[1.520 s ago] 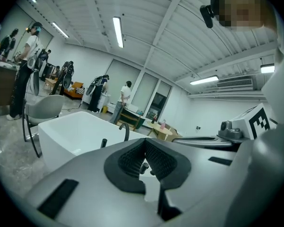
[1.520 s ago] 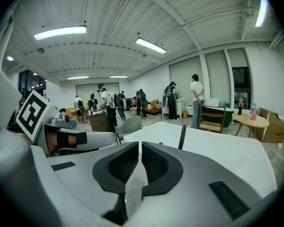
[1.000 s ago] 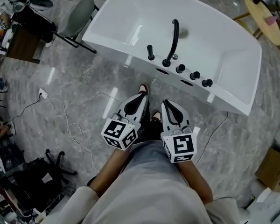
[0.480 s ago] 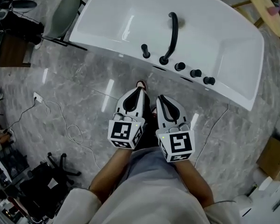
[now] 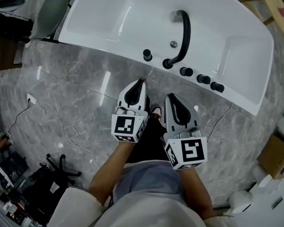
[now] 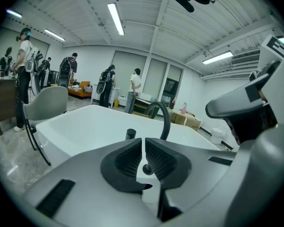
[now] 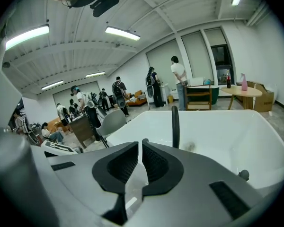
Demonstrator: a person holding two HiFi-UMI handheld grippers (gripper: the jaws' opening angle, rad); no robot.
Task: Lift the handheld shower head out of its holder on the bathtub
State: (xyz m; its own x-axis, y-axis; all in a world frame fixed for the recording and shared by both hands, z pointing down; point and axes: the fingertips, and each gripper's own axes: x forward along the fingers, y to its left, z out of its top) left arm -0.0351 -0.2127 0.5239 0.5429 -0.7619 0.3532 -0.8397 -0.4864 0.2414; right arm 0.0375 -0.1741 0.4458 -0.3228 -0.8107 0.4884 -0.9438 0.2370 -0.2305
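Observation:
The white bathtub (image 5: 236, 46) lies across the top of the head view. On its near rim the handheld shower head (image 5: 147, 56) stands as a short black cylinder in its holder, left of the curved black faucet (image 5: 182, 34) and three black knobs (image 5: 203, 79). My left gripper (image 5: 139, 81) hovers over the floor just short of the rim, below the shower head, jaws shut and empty. My right gripper (image 5: 170, 96) is beside it, also shut with nothing held. In the left gripper view the shower head (image 6: 130, 134) shows just above the closed left gripper (image 6: 144, 142). In the right gripper view the faucet (image 7: 175, 126) rises beyond the closed right gripper (image 7: 141, 144).
A grey chair (image 5: 47, 13) stands by the tub's left end. A white cable (image 5: 68, 129) lies on the marble floor at left, another cable (image 5: 217, 122) at right. A cardboard box (image 5: 274, 160) sits at far right. Several people (image 6: 106, 86) stand far behind the tub.
Both grippers have moved forward toward the tub's near rim and lower. The tub now fills more of the head view. Both jaws stayed shut.

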